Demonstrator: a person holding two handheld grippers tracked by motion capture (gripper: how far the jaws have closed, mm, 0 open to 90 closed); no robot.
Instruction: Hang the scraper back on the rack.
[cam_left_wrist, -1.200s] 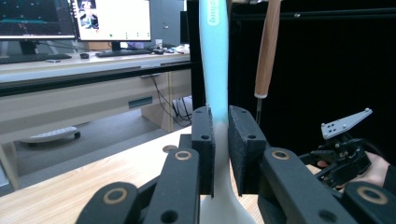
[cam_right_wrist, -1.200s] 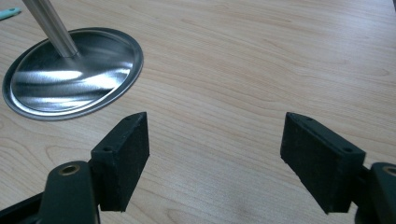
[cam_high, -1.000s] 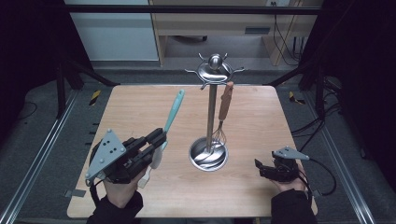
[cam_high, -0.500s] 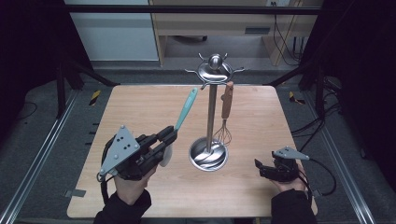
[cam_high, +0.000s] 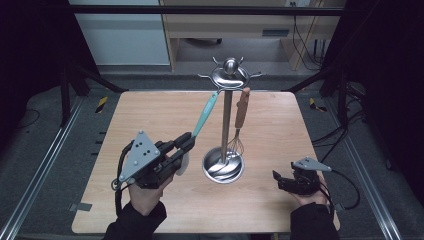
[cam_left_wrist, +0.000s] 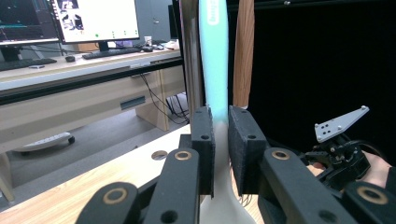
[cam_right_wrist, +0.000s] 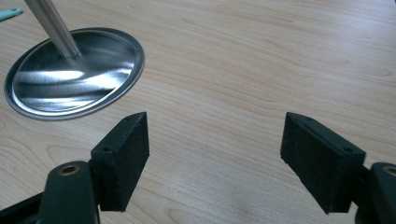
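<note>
Half the spatula (cam_left_wrist: 214, 56) hides behind gripper (cam_left_wrist: 221, 140) jaws.

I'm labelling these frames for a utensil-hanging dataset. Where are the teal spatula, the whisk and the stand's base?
teal spatula (cam_high: 206, 115): high view, middle of its teal handle.
whisk (cam_high: 236, 145): high view, wire head below the wooden handle.
stand's base (cam_right_wrist: 70, 79): right gripper view, shiny dish beside the pole.

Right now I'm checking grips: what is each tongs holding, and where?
The left tongs clamp the teal-handled spatula low on its handle, just above the white blade. The right tongs hold nothing.
</note>
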